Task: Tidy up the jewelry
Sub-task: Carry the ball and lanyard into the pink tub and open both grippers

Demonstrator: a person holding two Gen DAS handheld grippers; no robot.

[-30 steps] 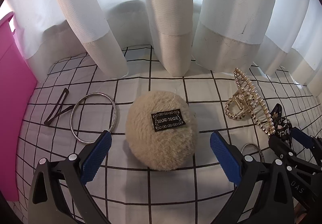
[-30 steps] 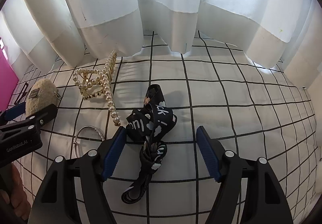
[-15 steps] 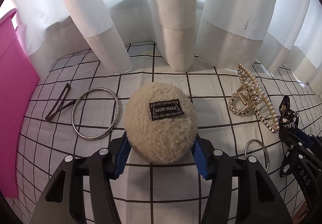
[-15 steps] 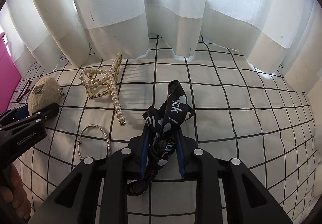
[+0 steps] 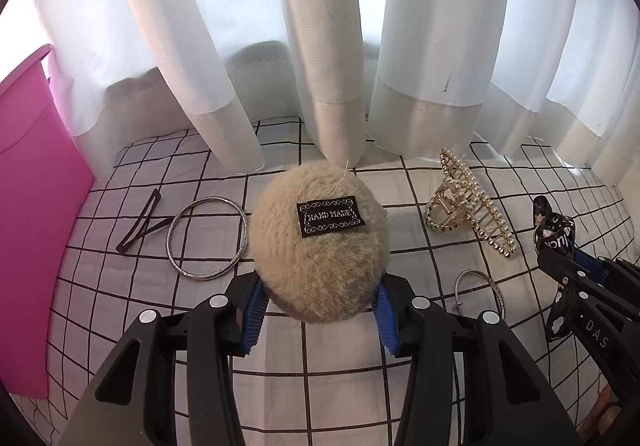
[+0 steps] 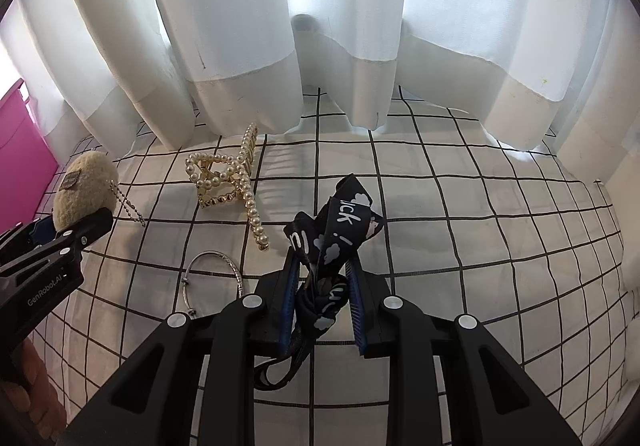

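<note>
White curtains hang behind a soft white sheet with black grid lines. It may be a bed; I cannot tell for sure. A pink box stands at the far left.

The left tongs are closed on a fluffy tan puff with a black "HAND MADE" tag. The blue pads press its lower sides. In the right view a small bead chain hangs from the puff. The right tongs are closed on a black ribbon with white clouds and letters. The ribbon is knotted between the pads, and its loose end droops below.

Take the puff as the landmark. Just left of it lies a big silver bangle, and left of that a dark hair clip. To the right of the puff sits a gold pearl claw clip. Near that, closer to the camera, lies a thin silver bracelet. The ribbon is farther right still.

What could go wrong? The puff is round and squishy, so I think it could pop out of the tongs if the grip is only on the fur. Its chain could catch on the claw clip. The ribbon is floppy and thin, so it could slide through the pads, and its loose tail could drag the bracelet along.
</note>
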